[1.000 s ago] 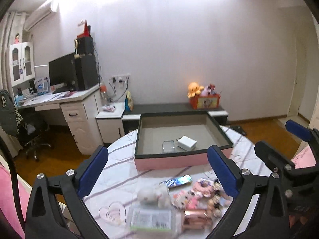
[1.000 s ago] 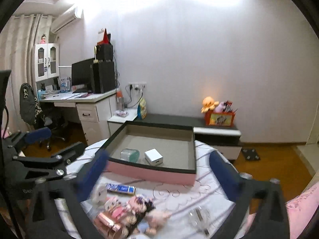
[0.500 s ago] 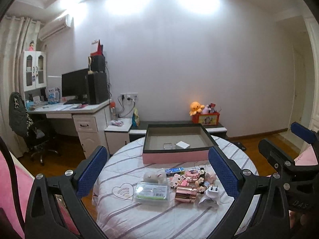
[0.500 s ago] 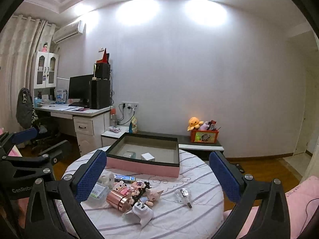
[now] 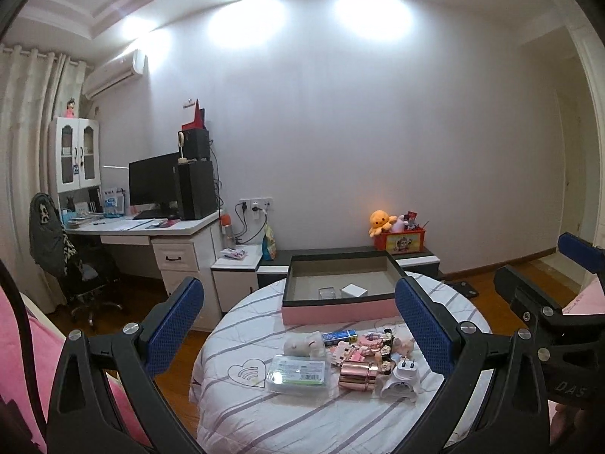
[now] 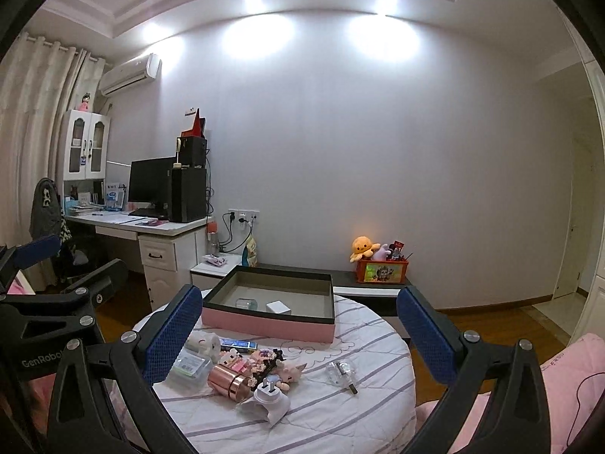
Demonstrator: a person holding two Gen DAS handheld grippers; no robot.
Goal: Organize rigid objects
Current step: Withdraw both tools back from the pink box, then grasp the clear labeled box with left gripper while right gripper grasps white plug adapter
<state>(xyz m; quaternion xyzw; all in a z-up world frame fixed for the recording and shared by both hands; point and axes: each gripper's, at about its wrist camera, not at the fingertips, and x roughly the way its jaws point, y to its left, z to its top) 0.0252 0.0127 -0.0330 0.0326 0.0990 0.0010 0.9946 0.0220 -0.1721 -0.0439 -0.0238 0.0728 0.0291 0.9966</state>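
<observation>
A round table with a striped cloth holds a pink box with a dark rim at its far side. Inside lie a white charger block and a clear cube. In front of the box sits a heap: a clear plastic case, a rose-gold cylinder, a white plug, a blue tube, a plush toy and small figures. My left gripper and right gripper both hang open and empty, well back from the table. The box and a glass vial show in the right wrist view.
A white desk with a monitor and an office chair stand at the left. A low dark bench with an orange toy box runs behind the table. Pink bedding lies at the right; wooden floor surrounds the table.
Both grippers have pulled back and up from the table, so the whole tabletop and room show now. Both stay open and empty.
</observation>
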